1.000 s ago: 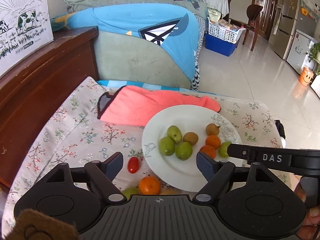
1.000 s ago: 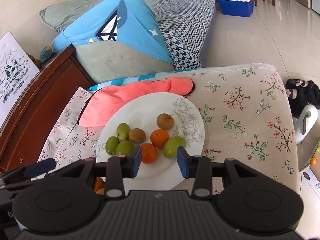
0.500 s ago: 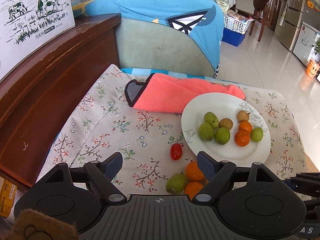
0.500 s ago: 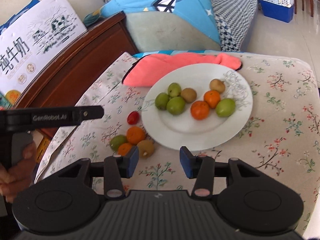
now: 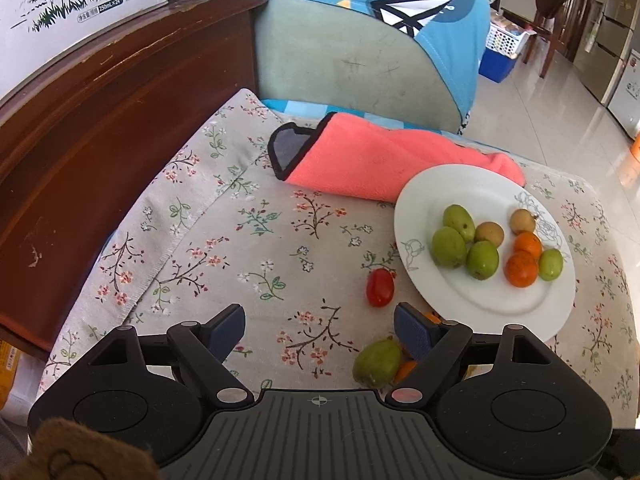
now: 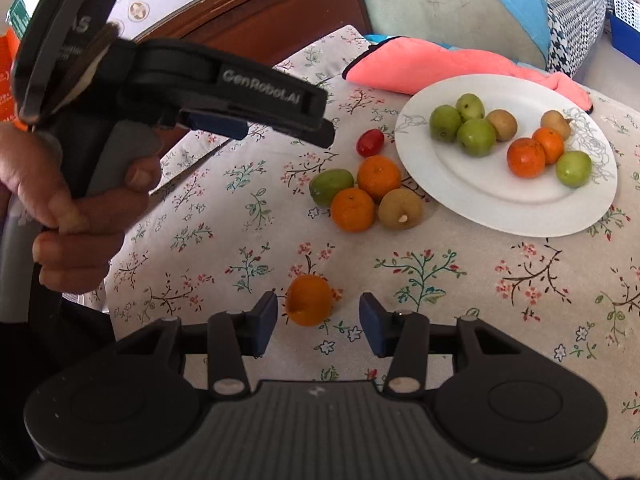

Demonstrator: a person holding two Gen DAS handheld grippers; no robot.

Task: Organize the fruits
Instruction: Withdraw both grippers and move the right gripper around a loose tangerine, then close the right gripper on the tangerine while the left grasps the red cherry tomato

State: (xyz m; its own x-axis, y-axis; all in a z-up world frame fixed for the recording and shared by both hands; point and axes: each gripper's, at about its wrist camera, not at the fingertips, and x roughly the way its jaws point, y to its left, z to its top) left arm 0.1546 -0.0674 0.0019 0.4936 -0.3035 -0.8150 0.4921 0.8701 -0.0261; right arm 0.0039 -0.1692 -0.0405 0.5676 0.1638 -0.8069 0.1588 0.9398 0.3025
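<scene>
Left wrist view: left hand-held gripper (image 5: 319,327) is wide open with nothing between its fingers, hovering over the floral-cloth bench (image 5: 256,240). White plate (image 5: 484,300) sits ahead-right with seven fruits on it: four green, two orange, a couple of brown. Cherry tomato (image 5: 380,287) lies loose just beside the plate rim. Green fruit (image 5: 377,362) pokes out next to the right finger, which hides most of the cluster behind it. Pink towel (image 5: 384,160) lies behind the plate, its edge touching or under the rim.

Right wrist view: right hand-held gripper (image 6: 318,324) is open and empty, its jaws straddling a lone orange (image 6: 309,299) on the cloth, not yet in contact. The orange sits off-centre, nearer the left finger. The loose cluster shows fully here: two more oranges (image 6: 378,176), one green fruit and a brown fruit (image 6: 400,209), all close to the plate. The person's left hand (image 6: 76,216) on the other gripper fills the left side.

Risks:
- Off-centre orange: the left finger likely touches first and could roll it away on the soft cloth.
- Hard squeeze could bruise it.
- Dropping it onto the crowded plate may knock the others around.
- The two grippers are close, so crossing paths is possible.

Only the right view shows the lone orange and the full cluster. The left view gives the clearer look at the tomato against the rim.
</scene>
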